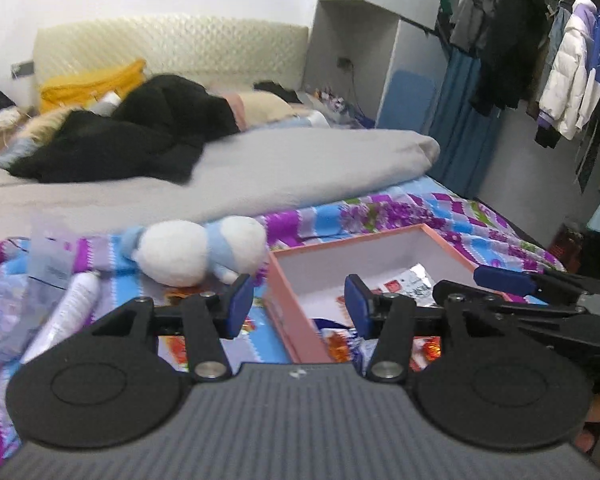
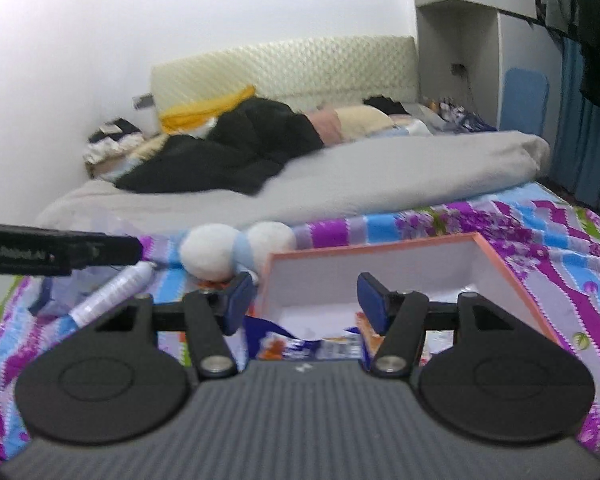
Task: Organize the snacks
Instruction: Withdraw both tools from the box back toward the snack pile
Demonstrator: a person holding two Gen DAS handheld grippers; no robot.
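A pink open box (image 1: 278, 304) with a white inside lies on the patterned bedsheet; it also shows in the right wrist view (image 2: 500, 264). Inside lie snack packets: a silver and red one (image 1: 414, 282) and blue and orange ones (image 2: 296, 346). More red and orange packets (image 1: 178, 346) lie on the sheet left of the box. My left gripper (image 1: 298, 304) is open and empty over the box's near left wall. My right gripper (image 2: 306, 300) is open and empty over the box's near side; its arm (image 1: 540, 284) shows at the right of the left wrist view.
A white and blue plush toy (image 1: 196, 252) lies just behind the box's left corner. A white tube (image 1: 70, 312) and a clear plastic bag (image 1: 4, 312) lie at left. A grey duvet (image 1: 220, 180) and black clothing (image 1: 132, 136) cover the bed behind. Clothes hang at right (image 1: 560, 68).
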